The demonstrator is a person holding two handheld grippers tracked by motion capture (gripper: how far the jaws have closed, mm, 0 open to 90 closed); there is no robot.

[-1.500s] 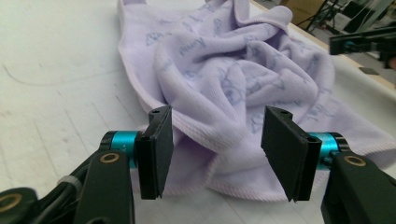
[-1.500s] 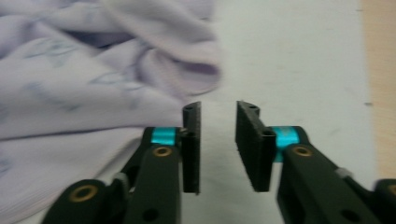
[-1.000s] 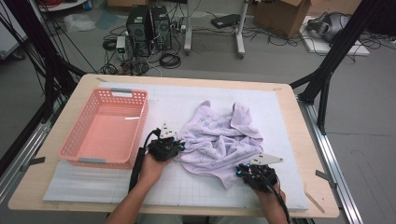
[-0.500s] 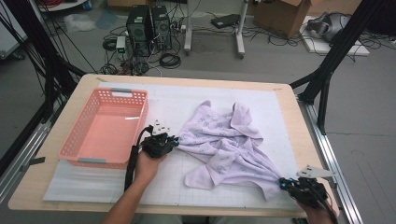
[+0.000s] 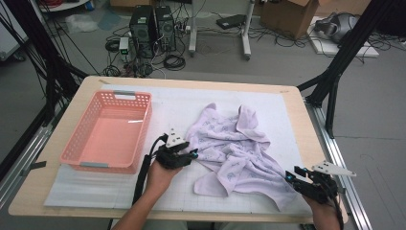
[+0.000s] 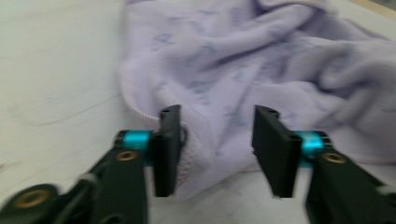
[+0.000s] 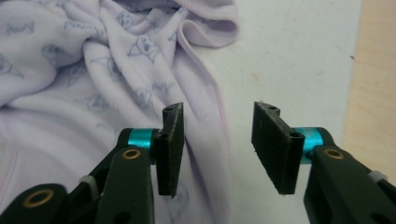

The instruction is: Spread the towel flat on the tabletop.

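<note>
Lilac towel (image 5: pixel 239 148) crumpled on white mat (image 5: pixel 191 105), left gripper (image 6: pixel 217 135) at its 9 o'clock edge, right gripper (image 7: pixel 217 135) at its 5 o'clock corner, both jaw pairs just opened halfway, cloth lying loose between them, nothing clamped.

Left gripper (image 5: pixel 190 154) and right gripper (image 5: pixel 293 174) have just opened their fingers.

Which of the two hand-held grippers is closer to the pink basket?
The left hand-held gripper: it sits at the lilac cloth's left edge, just beside the pink basket. The right hand-held gripper is near the table's right corner.
</note>
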